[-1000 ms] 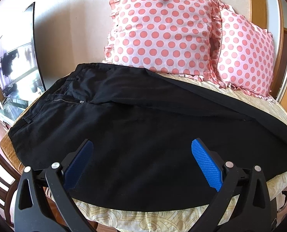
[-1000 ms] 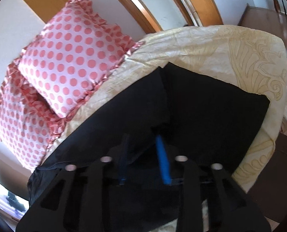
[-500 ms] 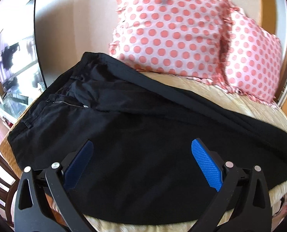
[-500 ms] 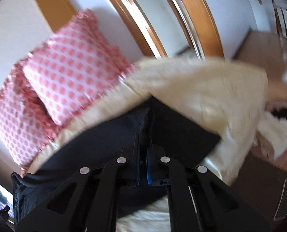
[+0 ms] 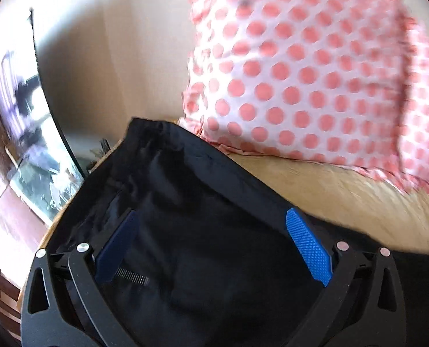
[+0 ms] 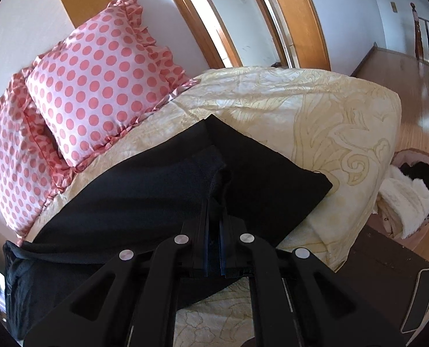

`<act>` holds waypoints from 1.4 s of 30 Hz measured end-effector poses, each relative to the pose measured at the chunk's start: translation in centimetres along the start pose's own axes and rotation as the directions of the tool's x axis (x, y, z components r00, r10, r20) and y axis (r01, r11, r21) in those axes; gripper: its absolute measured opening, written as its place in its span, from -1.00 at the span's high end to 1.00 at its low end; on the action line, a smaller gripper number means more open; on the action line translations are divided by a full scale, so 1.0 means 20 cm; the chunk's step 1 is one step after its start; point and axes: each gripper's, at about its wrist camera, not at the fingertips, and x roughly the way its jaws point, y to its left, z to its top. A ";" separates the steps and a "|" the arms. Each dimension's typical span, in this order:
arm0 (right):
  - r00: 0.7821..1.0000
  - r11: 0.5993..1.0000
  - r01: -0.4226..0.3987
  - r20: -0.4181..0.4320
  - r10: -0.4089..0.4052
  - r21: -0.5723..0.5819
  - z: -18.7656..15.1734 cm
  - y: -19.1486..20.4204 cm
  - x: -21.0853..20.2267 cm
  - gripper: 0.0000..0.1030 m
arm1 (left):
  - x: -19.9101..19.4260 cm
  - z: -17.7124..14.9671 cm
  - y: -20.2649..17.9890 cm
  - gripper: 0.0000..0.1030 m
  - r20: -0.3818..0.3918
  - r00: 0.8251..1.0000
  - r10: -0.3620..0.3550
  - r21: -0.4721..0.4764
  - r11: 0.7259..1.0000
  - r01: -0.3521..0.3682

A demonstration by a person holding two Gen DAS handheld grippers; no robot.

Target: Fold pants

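Left wrist view is pretty blurry: left gripper point(image 5: 213, 243) has its blue pads spread wide over the black pants point(image 5: 202, 202), gripping nothing. Polka-dot pillow point(image 5: 301, 66) sits behind.

Right wrist view: right gripper point(image 6: 213, 219) is pinched tight on a raised fold of the pants point(image 6: 133, 199), which lie across the cream bedspread point(image 6: 315, 110).

The black pants point(image 6: 145, 190) lie spread across the cream patterned bedspread, running from the waist end at the near left to the leg ends at the right. One leg end lies flat, its hem a sharp corner pointing right; the other leg end is bunched and lifted above it, pinched into a fold. In the left wrist view the pants point(image 5: 202, 231) show a dark, smooth waist part lying flat, blurred
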 end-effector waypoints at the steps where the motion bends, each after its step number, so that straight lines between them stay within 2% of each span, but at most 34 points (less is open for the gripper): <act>1: 1.000 1.000 0.005 0.000 -0.005 -0.011 0.00 0.01 0.00 0.90 | 0.08 0.05 0.00 -0.96 -0.029 1.000 -0.003 -0.013 1.000 0.002; 3: 1.000 1.000 0.010 -0.003 -0.010 -0.025 0.00 0.01 0.00 0.90 | 0.25 0.14 0.01 -0.96 -0.086 0.996 0.004 -0.055 0.998 -0.008; 5: 1.000 0.999 0.018 -0.008 -0.019 -0.043 0.01 0.02 0.01 0.90 | 0.37 0.20 0.02 -0.81 -0.121 0.993 0.006 -0.090 0.996 -0.017; 8: 0.999 0.996 0.040 -0.010 -0.041 -0.080 0.01 0.05 0.01 0.90 | 0.55 0.28 0.04 -0.78 -0.181 0.983 0.015 -0.156 0.987 -0.044; 12: 0.998 0.989 0.069 -0.005 -0.070 -0.128 0.00 0.07 0.01 0.90 | 0.70 0.33 0.07 -0.56 -0.251 0.964 0.086 -0.185 0.973 -0.135; 14: 0.997 0.989 0.071 -0.005 -0.073 -0.130 0.00 0.07 0.01 0.90 | 0.77 0.34 0.11 -0.12 -0.287 0.952 0.110 -0.203 0.964 -0.173; 15: 0.997 0.989 0.070 -0.006 -0.072 -0.130 0.00 0.07 0.01 0.90 | 0.80 0.34 0.14 0.08 -0.309 0.947 0.086 -0.231 0.959 -0.162; 16: 0.997 0.989 0.070 -0.006 -0.072 -0.132 0.00 0.08 0.01 0.90 | 0.81 0.32 0.17 0.57 -0.318 0.947 0.033 -0.276 0.953 -0.126; 17: 0.997 0.989 0.069 -0.007 -0.071 -0.132 0.00 0.08 0.01 0.90 | 0.80 0.31 0.21 0.75 -0.320 0.947 0.020 -0.317 0.940 -0.127; 19: 0.998 0.990 0.064 -0.009 -0.065 -0.126 0.00 0.07 0.01 0.90 | 0.75 0.28 0.26 0.84 -0.286 0.958 -0.018 -0.369 0.925 -0.093; 22: 0.999 0.994 0.042 -0.013 -0.044 -0.102 0.01 0.05 0.01 0.90 | 0.59 0.27 0.31 0.87 -0.233 0.972 -0.013 -0.352 0.933 -0.072; 26: 1.000 0.997 0.015 -0.018 -0.016 -0.072 0.04 0.03 0.01 0.89 | 0.20 0.22 0.42 0.87 -0.119 0.992 -0.031 -0.328 0.945 -0.010; 29: 1.000 0.997 0.006 -0.004 -0.007 -0.083 0.08 0.03 0.00 0.89 | -0.06 0.15 0.52 0.87 -0.052 0.998 -0.045 -0.323 0.946 0.026; 33: 1.000 0.996 0.013 0.016 -0.012 -0.085 0.15 0.02 -0.01 0.89 | -0.41 -0.12 0.66 0.87 -0.006 0.999 -0.038 -0.323 0.946 0.034; 38: 0.999 0.995 0.039 0.013 -0.038 -0.094 0.18 0.00 0.01 0.90 | -0.54 -0.56 0.75 0.85 -0.026 1.000 -0.009 -0.345 0.939 0.000; 42: 0.998 0.995 0.058 -0.005 -0.059 -0.080 0.16 -0.03 0.02 0.90 | -0.54 -0.86 0.78 0.85 -0.067 0.998 0.001 -0.373 0.927 -0.026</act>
